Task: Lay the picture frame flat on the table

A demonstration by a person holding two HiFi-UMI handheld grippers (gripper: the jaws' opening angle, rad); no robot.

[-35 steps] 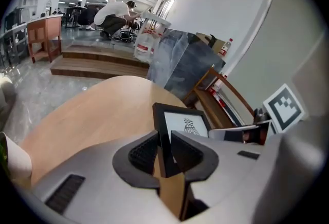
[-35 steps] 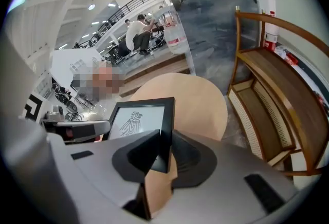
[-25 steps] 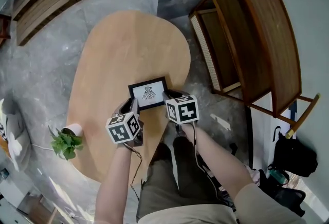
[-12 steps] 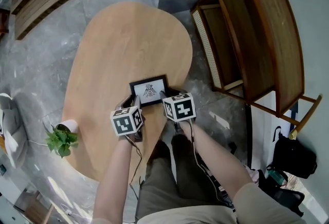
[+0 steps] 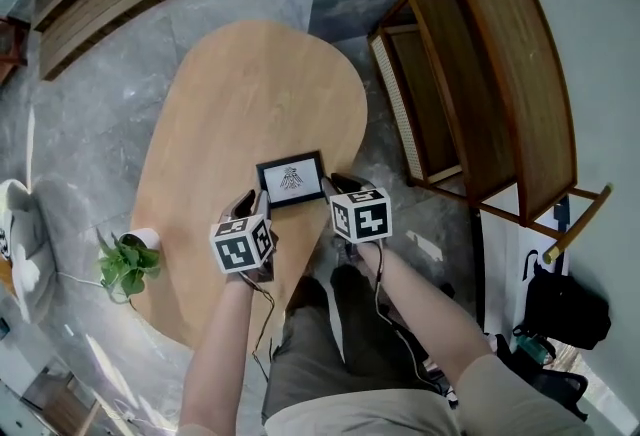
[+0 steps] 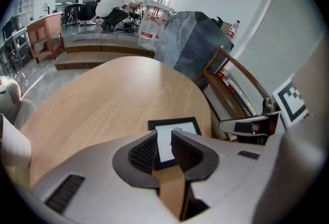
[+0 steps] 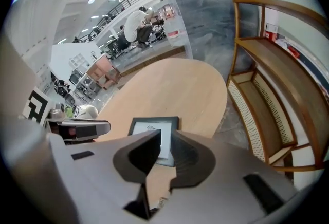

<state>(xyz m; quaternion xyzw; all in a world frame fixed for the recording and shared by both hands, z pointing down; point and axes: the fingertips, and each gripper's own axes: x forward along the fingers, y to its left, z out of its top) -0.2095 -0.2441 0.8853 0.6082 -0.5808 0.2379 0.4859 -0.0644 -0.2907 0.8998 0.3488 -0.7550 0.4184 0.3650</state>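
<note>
The black picture frame (image 5: pixel 291 179) with a white print lies flat, face up, on the oval wooden table (image 5: pixel 240 94) close to its near edge. My left gripper (image 5: pixel 253 201) sits just short of the frame's near left corner. My right gripper (image 5: pixel 334 186) is at its right side, a little apart from it. In the left gripper view the frame (image 6: pixel 177 126) shows beyond the narrow gap of the left gripper (image 6: pixel 163 141), with nothing between the jaws. The right gripper view gives the same picture: the frame (image 7: pixel 151 126) lies ahead of the right gripper (image 7: pixel 165 141), whose jaws stand slightly apart and empty.
A small potted plant (image 5: pixel 125 266) stands at the table's near left edge. A wooden slatted bench or shelf (image 5: pixel 480 74) stands to the right of the table. A dark bag (image 5: pixel 560 304) lies on the floor at the far right. People work in the background (image 6: pixel 115 4).
Both grippers have drawn back a little from the frame's edges, the right one shifting rightward. The frame stays flat in the same spot.
</note>
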